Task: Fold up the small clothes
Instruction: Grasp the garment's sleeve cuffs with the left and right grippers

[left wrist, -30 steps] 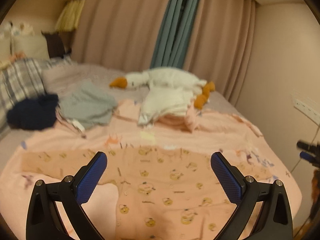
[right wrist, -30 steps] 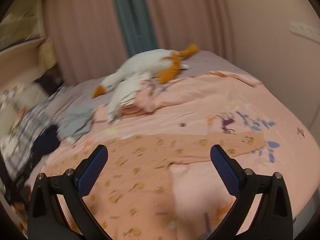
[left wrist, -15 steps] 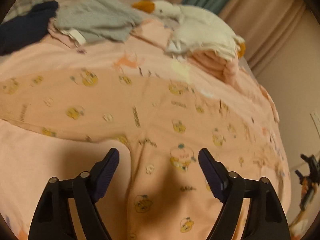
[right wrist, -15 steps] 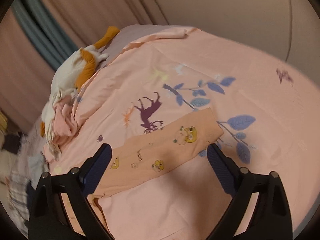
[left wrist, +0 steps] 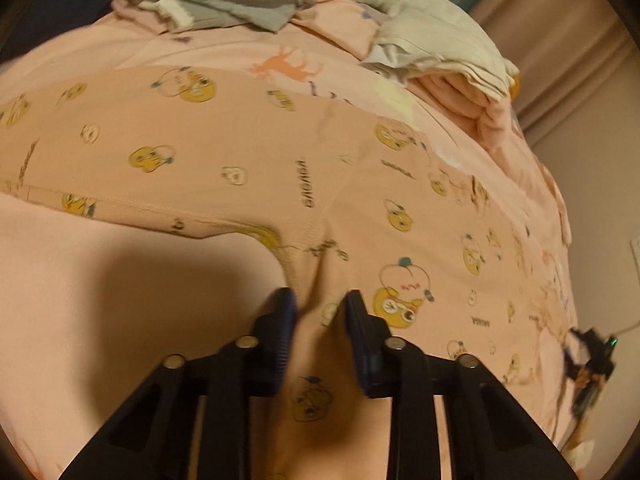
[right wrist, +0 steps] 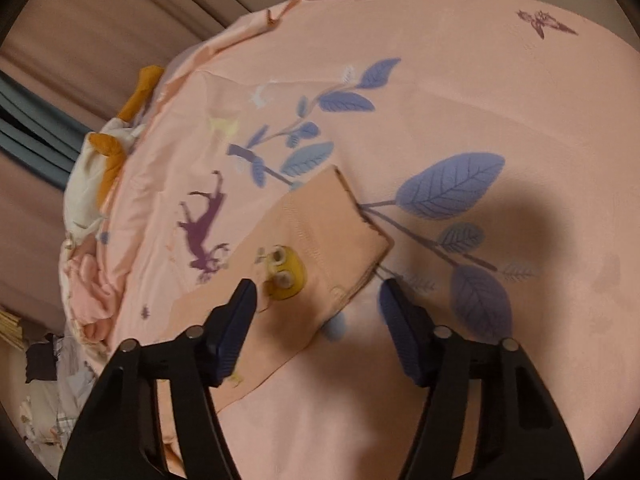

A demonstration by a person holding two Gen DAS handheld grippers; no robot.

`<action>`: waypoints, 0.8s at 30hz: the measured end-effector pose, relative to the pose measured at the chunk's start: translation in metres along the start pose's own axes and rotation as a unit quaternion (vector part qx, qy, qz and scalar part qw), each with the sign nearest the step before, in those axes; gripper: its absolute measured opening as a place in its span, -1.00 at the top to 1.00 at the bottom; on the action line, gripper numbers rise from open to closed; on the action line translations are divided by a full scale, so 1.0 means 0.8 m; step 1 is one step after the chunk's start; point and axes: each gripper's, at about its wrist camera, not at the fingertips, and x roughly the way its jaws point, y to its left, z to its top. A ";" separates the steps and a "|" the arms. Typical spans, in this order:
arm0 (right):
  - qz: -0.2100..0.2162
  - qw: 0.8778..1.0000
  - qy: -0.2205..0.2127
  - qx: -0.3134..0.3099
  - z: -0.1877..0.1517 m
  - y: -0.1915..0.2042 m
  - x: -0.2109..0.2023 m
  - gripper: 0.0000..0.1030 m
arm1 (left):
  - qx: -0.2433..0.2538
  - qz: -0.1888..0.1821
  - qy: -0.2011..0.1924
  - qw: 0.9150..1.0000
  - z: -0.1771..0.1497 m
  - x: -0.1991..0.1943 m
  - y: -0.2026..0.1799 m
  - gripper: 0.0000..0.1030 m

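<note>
Bed covered by a peach sheet (right wrist: 460,92) printed with leaves; curtains (right wrist: 72,52) behind. Duck-print baby garment (left wrist: 260,152) spread flat on it. Left gripper (left wrist: 318,304), jaws just narrowed, fabric bunched between, grip unclear. Right gripper (right wrist: 316,292), just narrowed, astride the sleeve end (right wrist: 320,240), apart.

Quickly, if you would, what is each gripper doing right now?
Left gripper: closing around the romper by its armpit; pad contact cannot be told.
Right gripper: open, closing over the sleeve cuff.
</note>
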 end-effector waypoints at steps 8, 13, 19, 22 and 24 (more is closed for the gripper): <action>-0.027 0.998 -0.054 0.024 0.010 -0.011 0.007 0.85 | 0.002 0.023 0.000 1.000 0.002 0.004 0.000 0.71; -0.039 0.998 -0.054 0.003 0.013 0.003 0.000 0.85 | 0.010 0.029 -0.004 1.000 0.002 0.004 -0.001 0.71; 0.030 0.994 -0.084 -0.070 -0.001 0.093 -0.053 0.86 | -0.002 0.023 0.001 1.000 0.003 0.005 0.001 0.71; 0.057 0.979 -0.101 -0.165 -0.047 0.193 -0.091 0.86 | 0.001 0.027 0.001 1.000 0.002 0.005 0.000 0.71; 0.102 0.961 -0.094 -0.237 -0.102 0.269 -0.106 0.85 | 0.005 0.028 0.001 1.000 0.002 0.003 0.000 0.71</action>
